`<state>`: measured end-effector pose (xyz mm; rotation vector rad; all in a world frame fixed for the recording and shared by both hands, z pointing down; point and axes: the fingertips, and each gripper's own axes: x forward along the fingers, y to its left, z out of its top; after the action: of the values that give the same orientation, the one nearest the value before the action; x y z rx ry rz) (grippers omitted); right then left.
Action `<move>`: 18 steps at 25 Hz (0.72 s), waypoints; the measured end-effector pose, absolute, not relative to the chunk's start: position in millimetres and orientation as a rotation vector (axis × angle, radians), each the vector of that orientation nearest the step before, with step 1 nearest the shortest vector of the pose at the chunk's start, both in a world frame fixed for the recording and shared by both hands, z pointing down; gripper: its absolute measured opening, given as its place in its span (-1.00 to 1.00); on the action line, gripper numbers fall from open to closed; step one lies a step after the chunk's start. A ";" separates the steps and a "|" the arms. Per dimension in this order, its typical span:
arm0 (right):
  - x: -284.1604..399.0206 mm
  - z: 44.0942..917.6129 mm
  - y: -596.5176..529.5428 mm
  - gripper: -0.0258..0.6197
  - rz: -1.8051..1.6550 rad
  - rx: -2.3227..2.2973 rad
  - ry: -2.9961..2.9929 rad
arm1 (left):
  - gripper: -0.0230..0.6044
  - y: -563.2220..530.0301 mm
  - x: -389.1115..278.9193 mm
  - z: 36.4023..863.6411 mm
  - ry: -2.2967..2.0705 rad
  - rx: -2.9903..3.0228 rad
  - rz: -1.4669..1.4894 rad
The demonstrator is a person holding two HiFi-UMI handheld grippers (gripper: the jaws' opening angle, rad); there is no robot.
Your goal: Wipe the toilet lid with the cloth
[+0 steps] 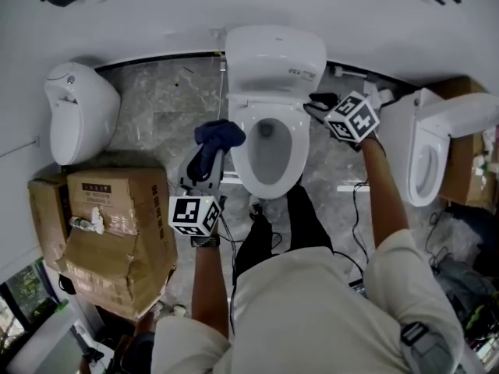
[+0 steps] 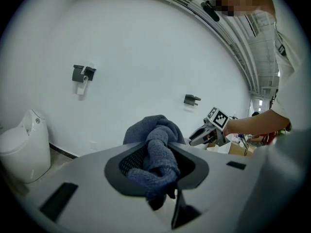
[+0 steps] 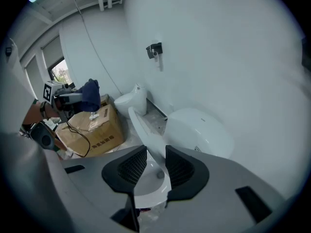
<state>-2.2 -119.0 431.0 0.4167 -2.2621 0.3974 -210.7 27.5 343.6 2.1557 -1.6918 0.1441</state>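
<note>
The dark blue cloth (image 1: 219,134) is clamped between the closed jaws of the left gripper (image 1: 212,153). It is held clear of the toilet (image 1: 274,57), just beside the bowl's left rim, over the narrow strip of floor (image 1: 160,115) that is bounded on the far side by the cardboard box (image 1: 117,224). The right gripper (image 1: 320,104) is held at the bowl's right rear edge with its jaws parted and nothing pressed between them, the raised lid (image 3: 141,130) being seen edge-on just ahead, while its arm is closely flanked by a second toilet (image 1: 425,158).
</note>
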 end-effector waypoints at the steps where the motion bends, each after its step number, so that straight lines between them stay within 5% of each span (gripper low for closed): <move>1: -0.4 432.9 -109.3 -0.50 0.389 0.420 -2.257 | -0.58 34.0 -210.2 342.3 -1.689 2.163 0.145; 18: 12.6 502.7 56.4 -0.38 0.336 0.161 -2.174 | -0.58 106.9 -196.4 376.0 -1.559 2.234 0.212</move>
<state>12.6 56.4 502.7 0.1611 -2.1742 0.3360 -196.4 106.9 376.0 2.2339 -1.5595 0.2120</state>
